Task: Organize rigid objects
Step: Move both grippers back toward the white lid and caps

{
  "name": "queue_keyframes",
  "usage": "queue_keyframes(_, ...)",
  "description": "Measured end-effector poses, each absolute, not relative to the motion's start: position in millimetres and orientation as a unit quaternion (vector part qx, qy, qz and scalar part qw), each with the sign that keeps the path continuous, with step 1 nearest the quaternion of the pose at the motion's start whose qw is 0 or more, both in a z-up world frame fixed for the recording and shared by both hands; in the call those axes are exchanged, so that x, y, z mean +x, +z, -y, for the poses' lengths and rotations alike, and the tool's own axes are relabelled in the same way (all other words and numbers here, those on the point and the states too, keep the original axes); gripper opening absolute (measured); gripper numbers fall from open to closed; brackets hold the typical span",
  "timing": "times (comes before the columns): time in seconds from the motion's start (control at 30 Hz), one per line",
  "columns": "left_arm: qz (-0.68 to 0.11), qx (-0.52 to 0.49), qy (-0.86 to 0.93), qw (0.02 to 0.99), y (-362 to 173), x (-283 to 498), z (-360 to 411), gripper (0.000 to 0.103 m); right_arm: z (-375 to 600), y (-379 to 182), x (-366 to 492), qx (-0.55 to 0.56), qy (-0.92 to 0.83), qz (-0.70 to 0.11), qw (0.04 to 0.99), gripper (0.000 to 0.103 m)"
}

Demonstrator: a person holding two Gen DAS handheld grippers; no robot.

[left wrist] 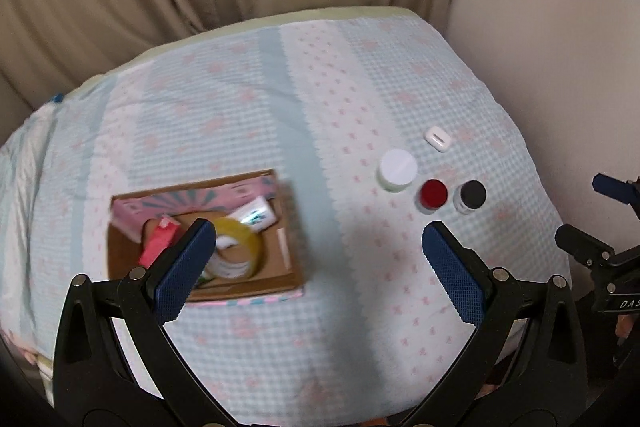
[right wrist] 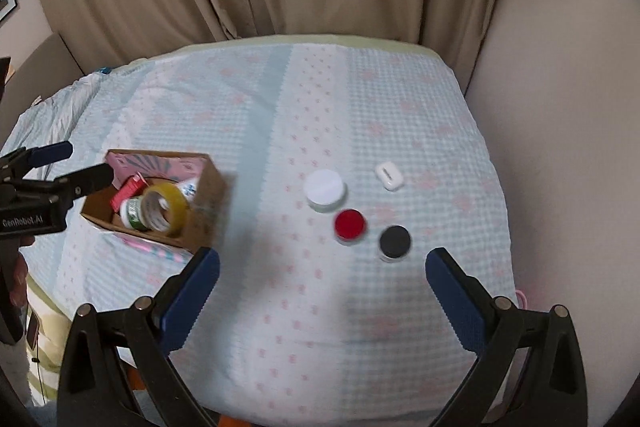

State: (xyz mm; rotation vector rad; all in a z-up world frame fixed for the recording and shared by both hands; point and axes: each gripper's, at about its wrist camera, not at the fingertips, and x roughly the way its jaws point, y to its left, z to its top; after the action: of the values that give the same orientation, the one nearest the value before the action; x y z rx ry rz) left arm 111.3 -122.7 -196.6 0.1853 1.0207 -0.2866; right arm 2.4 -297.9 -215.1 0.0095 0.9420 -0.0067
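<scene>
Both tools, left [left wrist: 320, 239] and right [right wrist: 323, 269], gaped wide, empty, above the checked-cloth desk [right wrist: 320, 307]; the open cardboard box [right wrist: 204, 211] looked blurred.

A box [right wrist: 200, 211] sits at left of the right wrist frame on a covered table [right wrist: 400, 115], holding a tape roll [right wrist: 166, 207] among other items. At centre right, three jars [right wrist: 325, 190] run diagonally, a small case [right wrist: 389, 177] just behind them.
</scene>
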Motion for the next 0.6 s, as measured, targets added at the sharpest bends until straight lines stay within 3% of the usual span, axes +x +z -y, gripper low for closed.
queue_keyframes(0.6, -0.586, 0.126, -0.205, 0.774, -314.1, 214.4, 249.0, 0.103, 379.4, -305.6, 62.3, 0.032, -0.032, -0.532, 0.846, 0.103)
